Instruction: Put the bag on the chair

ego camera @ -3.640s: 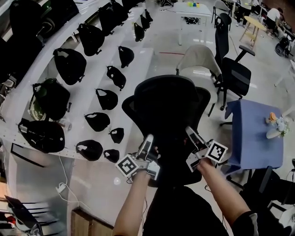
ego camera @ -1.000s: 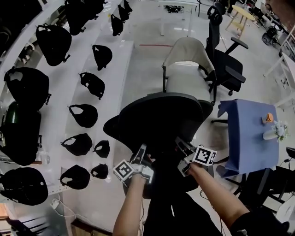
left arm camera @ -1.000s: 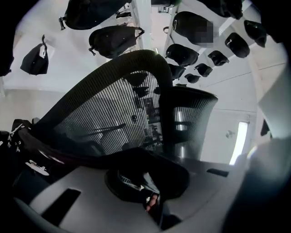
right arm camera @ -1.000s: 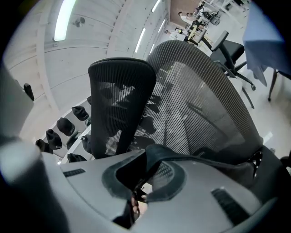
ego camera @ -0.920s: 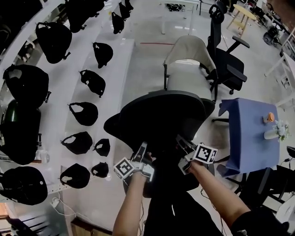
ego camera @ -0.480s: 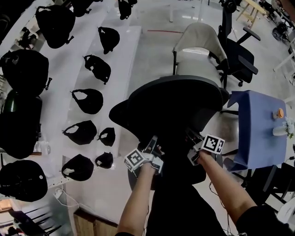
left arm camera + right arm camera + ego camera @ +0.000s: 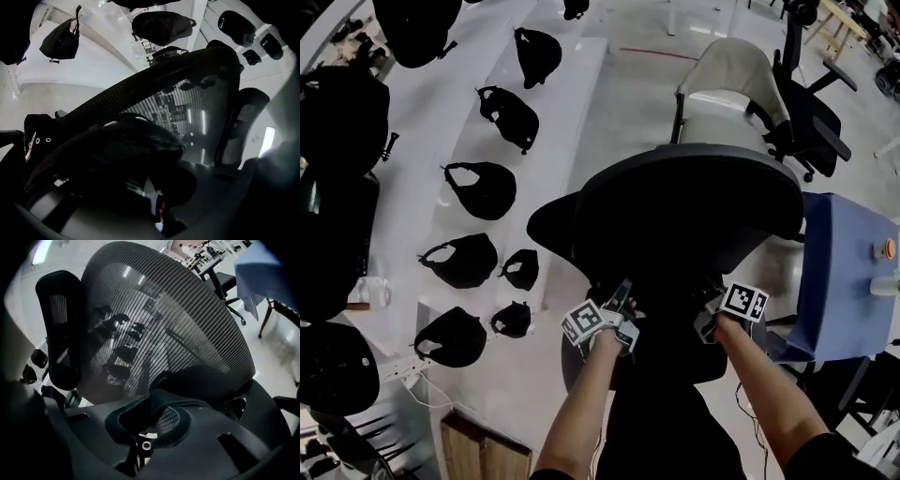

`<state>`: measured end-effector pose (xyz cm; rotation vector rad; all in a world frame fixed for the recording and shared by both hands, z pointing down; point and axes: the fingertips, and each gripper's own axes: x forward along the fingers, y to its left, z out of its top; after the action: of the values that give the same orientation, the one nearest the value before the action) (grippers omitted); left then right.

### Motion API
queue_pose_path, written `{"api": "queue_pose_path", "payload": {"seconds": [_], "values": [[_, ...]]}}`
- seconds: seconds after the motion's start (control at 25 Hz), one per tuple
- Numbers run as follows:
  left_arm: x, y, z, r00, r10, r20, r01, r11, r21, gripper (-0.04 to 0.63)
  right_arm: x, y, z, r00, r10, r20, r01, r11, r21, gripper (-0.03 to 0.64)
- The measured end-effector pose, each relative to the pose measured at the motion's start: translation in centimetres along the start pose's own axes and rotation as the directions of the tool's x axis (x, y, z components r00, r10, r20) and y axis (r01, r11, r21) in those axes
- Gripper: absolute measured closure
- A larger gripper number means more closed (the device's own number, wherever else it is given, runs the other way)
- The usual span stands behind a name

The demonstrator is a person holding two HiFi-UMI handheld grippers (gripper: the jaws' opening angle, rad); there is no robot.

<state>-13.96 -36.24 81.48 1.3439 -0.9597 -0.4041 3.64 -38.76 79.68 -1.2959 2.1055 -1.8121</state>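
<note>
A black mesh office chair (image 7: 694, 202) stands right in front of me, its wide backrest (image 7: 187, 103) (image 7: 164, 310) and headrest (image 7: 63, 329) facing both gripper views. The black bag (image 7: 666, 314) hangs low between my two grippers, just in front of the backrest over the seat. My left gripper (image 7: 623, 292) is shut on the bag's padded strap (image 7: 117, 150). My right gripper (image 7: 711, 307) is shut on the bag's other padded loop (image 7: 150, 420). The jaws themselves are mostly lost in the dark fabric.
White stepped display shelves (image 7: 572, 112) with several black bags (image 7: 478, 187) run along the left. A beige chair (image 7: 727, 89) and another black office chair (image 7: 816, 103) stand behind. A blue-covered table (image 7: 848, 272) is at the right, a wooden board (image 7: 483, 450) at the lower left.
Both grippers have come down together with the bag, toward the chair's seat. The backrest now looms larger and rises above the grippers.
</note>
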Motion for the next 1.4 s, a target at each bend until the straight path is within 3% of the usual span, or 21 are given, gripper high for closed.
{"api": "queue_pose_path", "payload": {"seconds": [0.2,0.52,0.72,1.16,1.4], "values": [[0.7,3.3,1.1,0.997,0.074,0.005,-0.074,0.994,0.082,0.577,2.7,-2.6,-1.6,0.999,-0.025,-0.035,0.026,0.999,0.027,0.607],[2.7,6.6,0.0,0.993,0.111,-0.034,-0.109,0.993,0.048,0.577,3.8,-7.8,-3.3,0.993,-0.108,-0.048,0.112,0.99,0.082,0.607],[2.9,9.2,-0.9,0.984,0.162,-0.076,-0.153,0.982,0.11,0.577,4.4,-10.0,-4.5,0.991,-0.131,-0.035,0.135,0.983,0.127,0.606],[3.5,12.8,-1.6,0.986,0.152,-0.068,-0.146,0.986,0.082,0.577,5.9,-13.2,-6.0,0.99,-0.132,-0.051,0.137,0.981,0.137,0.603],[3.2,12.6,-2.0,0.991,0.118,-0.057,-0.117,0.993,0.017,0.574,5.4,-12.5,-5.8,0.995,-0.091,-0.034,0.097,0.971,0.22,0.537]]}}
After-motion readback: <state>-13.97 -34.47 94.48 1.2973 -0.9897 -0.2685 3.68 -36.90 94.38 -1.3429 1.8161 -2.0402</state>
